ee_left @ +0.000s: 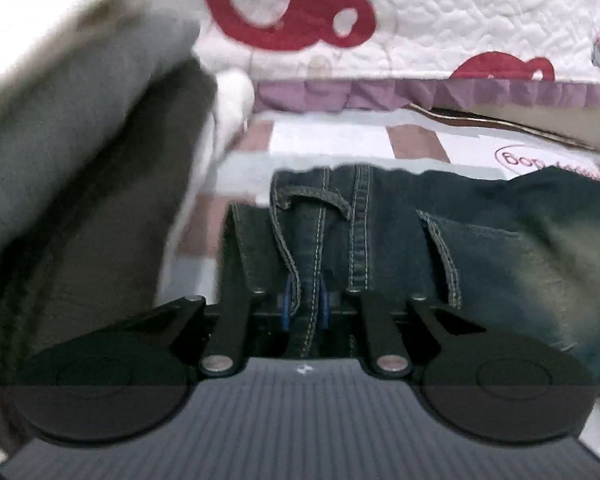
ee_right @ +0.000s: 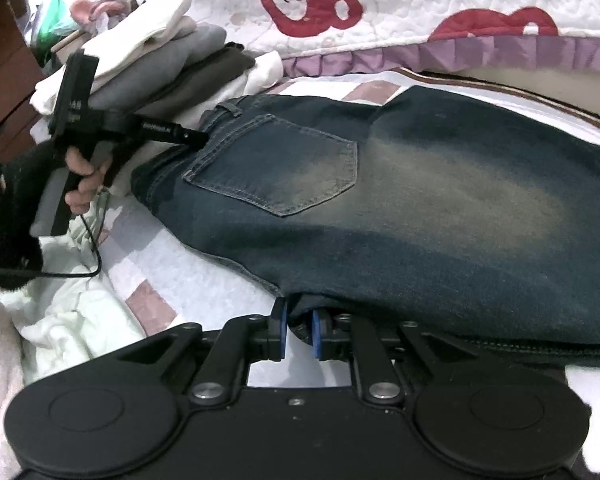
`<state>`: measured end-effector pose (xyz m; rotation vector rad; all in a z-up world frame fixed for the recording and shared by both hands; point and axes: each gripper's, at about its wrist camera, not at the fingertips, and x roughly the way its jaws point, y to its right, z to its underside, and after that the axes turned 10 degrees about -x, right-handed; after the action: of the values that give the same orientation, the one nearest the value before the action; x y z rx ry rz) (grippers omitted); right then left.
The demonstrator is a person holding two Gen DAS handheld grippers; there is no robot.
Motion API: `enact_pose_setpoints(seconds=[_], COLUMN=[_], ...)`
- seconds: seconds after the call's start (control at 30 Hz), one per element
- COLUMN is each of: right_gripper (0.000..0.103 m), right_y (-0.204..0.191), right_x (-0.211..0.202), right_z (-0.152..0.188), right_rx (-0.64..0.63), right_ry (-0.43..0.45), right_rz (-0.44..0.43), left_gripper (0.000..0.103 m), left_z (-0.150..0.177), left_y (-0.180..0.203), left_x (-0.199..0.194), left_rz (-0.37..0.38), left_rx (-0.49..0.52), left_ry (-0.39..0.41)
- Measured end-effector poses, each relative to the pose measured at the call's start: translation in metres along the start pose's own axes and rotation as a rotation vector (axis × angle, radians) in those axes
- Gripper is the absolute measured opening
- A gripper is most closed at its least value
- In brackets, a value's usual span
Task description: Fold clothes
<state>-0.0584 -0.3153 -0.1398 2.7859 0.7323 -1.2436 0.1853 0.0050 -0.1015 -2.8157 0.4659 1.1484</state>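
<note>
A pair of dark blue jeans lies folded lengthwise on the bed, back pocket facing up. My left gripper is shut on the waistband of the jeans, a belt loop just ahead of its blue pads. In the right wrist view the left gripper shows at the waistband, held by a hand in a black sleeve. My right gripper is shut on the near edge of the jeans, denim pinched between its blue pads.
A stack of folded white, grey and dark clothes sits at the left, close beside the waistband. A quilt with red bears and a purple frill lies behind. A wooden cabinet stands far left. A black cable trails over the checked sheet.
</note>
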Motion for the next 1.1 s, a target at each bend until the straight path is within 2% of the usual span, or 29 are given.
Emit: enact_pose_setpoints(seconds=[0.03,0.1,0.23,0.27,0.33,0.5,0.53,0.67,0.73,0.83,0.9,0.93,0.97,1.03,1.1], right_gripper=[0.017,0.017,0.017,0.017,0.017,0.018,0.021,0.02,0.02,0.019,0.019,0.02,0.021,0.025,0.027], right_y=[0.0,-0.001,0.001,0.001,0.002,0.003,0.002,-0.007,0.001,0.004,0.0,0.0,0.001,0.01,0.02], right_x=[0.0,-0.001,-0.004,-0.003,0.0,0.008,0.009,0.0,-0.004,0.002,0.002,0.0,-0.001,-0.006,-0.01], right_z=[0.001,0.002,0.003,0.003,0.004,0.007,0.006,0.001,0.002,0.011,0.012,0.012,0.013,0.015,0.017], right_rx=[0.0,0.002,0.031,0.032,0.033,0.037,0.043,0.016,0.048,0.059,0.062,0.072,0.083,0.121,0.16], right_ry=[-0.002,0.009,0.033,0.031,0.027,0.017,0.021,0.033,0.021,-0.018,-0.003,0.006,0.014,-0.006,-0.027], right_rz=[0.0,0.004,0.0,0.002,0.007,0.019,0.019,-0.03,-0.063,-0.071,-0.07,-0.078,-0.086,-0.159,-0.231], left_gripper=[0.011,0.011,0.011,0.011,0.011,0.014,0.015,0.015,0.018,0.018,0.018,0.023,0.027,0.042,0.043], left_z=[0.0,0.001,0.022,0.026,0.032,0.031,0.032,0.029,0.027,0.03,0.03,0.028,0.027,0.025,0.025], left_y=[0.0,-0.008,-0.03,-0.033,-0.027,-0.011,-0.009,-0.007,-0.006,-0.006,-0.004,-0.002,0.001,0.011,0.025], left_x=[-0.008,-0.029,-0.039,-0.038,-0.026,-0.018,-0.016,-0.011,-0.012,-0.014,-0.017,-0.021,-0.028,-0.052,-0.079], left_rz=[-0.006,0.008,-0.006,-0.014,-0.044,-0.064,-0.073,-0.086,-0.089,-0.086,-0.096,-0.097,-0.082,0.001,0.063], left_rx=[0.0,-0.083,-0.268,-0.283,-0.228,-0.171,-0.155,-0.159,-0.145,-0.126,-0.105,-0.099,-0.092,-0.041,0.022], left_ry=[0.033,0.079,0.046,0.034,0.008,0.034,0.035,0.023,0.015,0.01,0.005,0.007,0.014,0.06,0.131])
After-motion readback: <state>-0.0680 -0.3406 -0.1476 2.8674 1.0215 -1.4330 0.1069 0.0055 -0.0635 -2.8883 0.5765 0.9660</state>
